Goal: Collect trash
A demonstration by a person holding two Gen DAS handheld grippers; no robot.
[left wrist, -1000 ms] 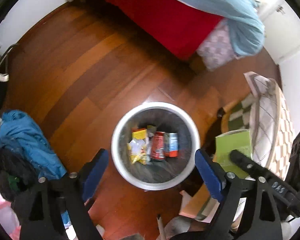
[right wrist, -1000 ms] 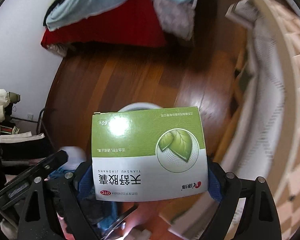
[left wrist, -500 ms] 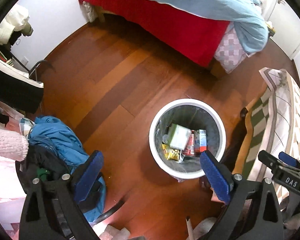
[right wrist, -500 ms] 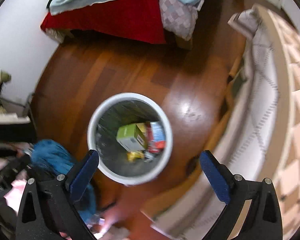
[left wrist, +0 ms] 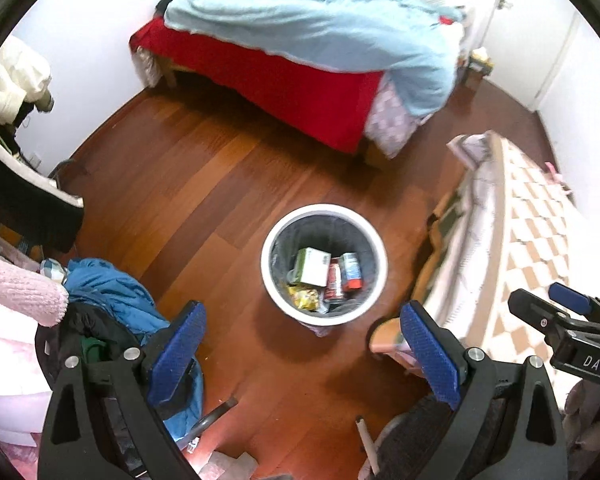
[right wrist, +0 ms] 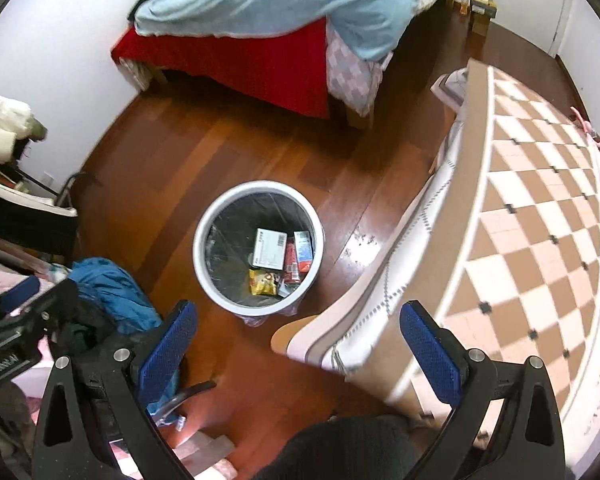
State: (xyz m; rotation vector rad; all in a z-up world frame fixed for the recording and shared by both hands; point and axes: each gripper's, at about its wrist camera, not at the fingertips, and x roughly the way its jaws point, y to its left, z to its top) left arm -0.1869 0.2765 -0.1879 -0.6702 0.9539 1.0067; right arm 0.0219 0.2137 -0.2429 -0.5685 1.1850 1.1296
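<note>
both wide apart and empty: left gripper (left wrist: 304, 354), right gripper (right wrist: 298, 344). up above the white bin (left wrist: 370, 298) on the wood floor (left wrist: 204, 184), green box (left wrist: 314, 267) lying inside with cans and wrappers.

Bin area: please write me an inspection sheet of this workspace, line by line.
Surface: wooden floor, bare around the bin.
Job's things: white bin upright with a dark liner; inside lie a box, a red can, a yellow wrapper.
Clutter: blue cloth on the floor beside the bin.
Grippers: left gripper and right gripper open, both empty, above the bin.
Cables: nothing seen.
Surroundings: bed with a red sheet and blue blanket; chequered table.
</note>
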